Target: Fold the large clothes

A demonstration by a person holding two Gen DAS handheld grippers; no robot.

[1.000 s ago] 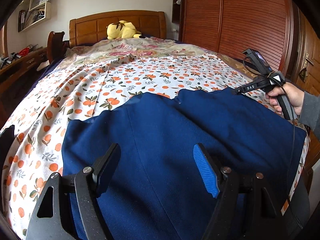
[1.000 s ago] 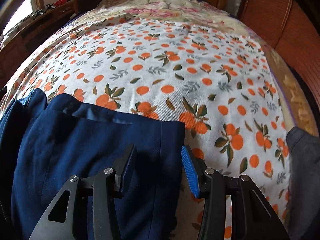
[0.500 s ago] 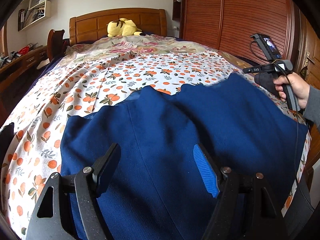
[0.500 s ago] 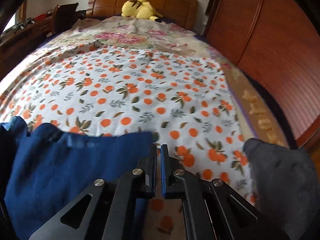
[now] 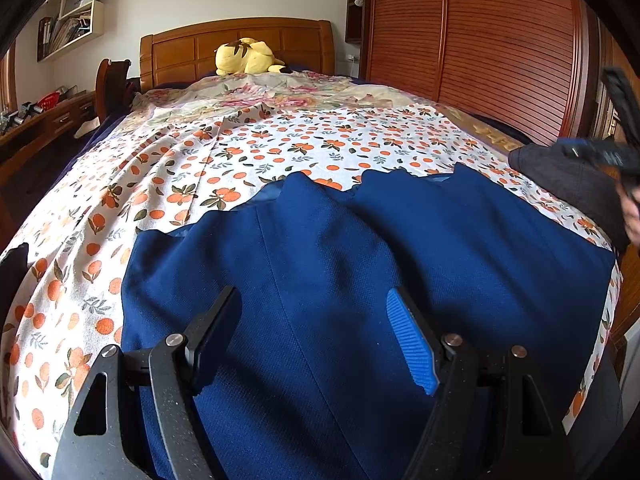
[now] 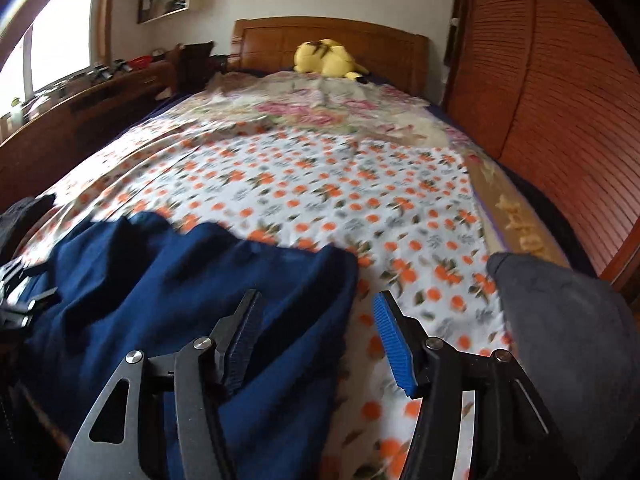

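Note:
A large navy blue garment [image 5: 360,280] lies spread across the near end of the bed; it also shows in the right wrist view [image 6: 180,288]. My left gripper [image 5: 316,332] is open and empty, hovering over the garment's middle. My right gripper [image 6: 316,336] is open and empty above the garment's right edge, with the bedsheet between its fingertips. The right gripper also shows blurred at the right edge of the left wrist view [image 5: 612,152].
The bed has an orange-print sheet [image 5: 280,148], a wooden headboard [image 5: 236,48] and a yellow plush toy [image 5: 244,58]. A dark grey garment [image 6: 560,320] lies at the bed's right. A wooden wardrobe [image 5: 480,40] stands right, a desk [image 6: 80,104] left.
My right gripper was shut on the garment's right edge half a second ago; it has opened, let go and lifted back. The garment's top edge now lies flat. My left gripper stayed open.

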